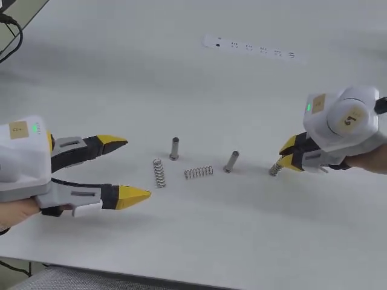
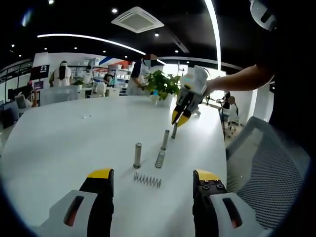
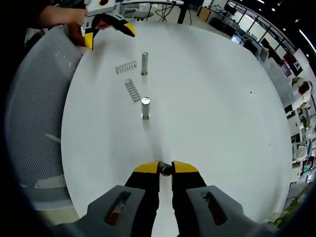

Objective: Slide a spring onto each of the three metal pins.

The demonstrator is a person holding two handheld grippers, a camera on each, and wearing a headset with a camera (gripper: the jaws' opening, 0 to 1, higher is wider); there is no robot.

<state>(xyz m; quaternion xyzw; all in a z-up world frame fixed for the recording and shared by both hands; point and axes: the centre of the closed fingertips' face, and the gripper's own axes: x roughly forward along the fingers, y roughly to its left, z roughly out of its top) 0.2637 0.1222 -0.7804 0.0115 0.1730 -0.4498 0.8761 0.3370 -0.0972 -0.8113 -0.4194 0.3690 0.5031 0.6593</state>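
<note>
Two bare metal pins [image 1: 175, 148] [image 1: 231, 161] stand upright mid-table. Two loose springs [image 1: 159, 172] [image 1: 198, 172] lie flat between and in front of them. My left gripper [image 1: 130, 168] hovers open at the left, apart from the nearer spring [image 2: 147, 179], which lies just beyond its tips. My right gripper [image 1: 289, 154] is at the right, its tips closed on a third coiled spring [image 1: 275, 169] that reaches down to the table. A round metal end [image 3: 165, 169] shows between the right jaws. I cannot tell whether a pin is inside that spring.
A white power strip [image 1: 248, 47] lies at the far side of the white table [image 1: 199, 235]. A black cable [image 1: 12, 36] runs at the far left corner. A grey mesh chair [image 3: 34, 118] stands by the table's near edge.
</note>
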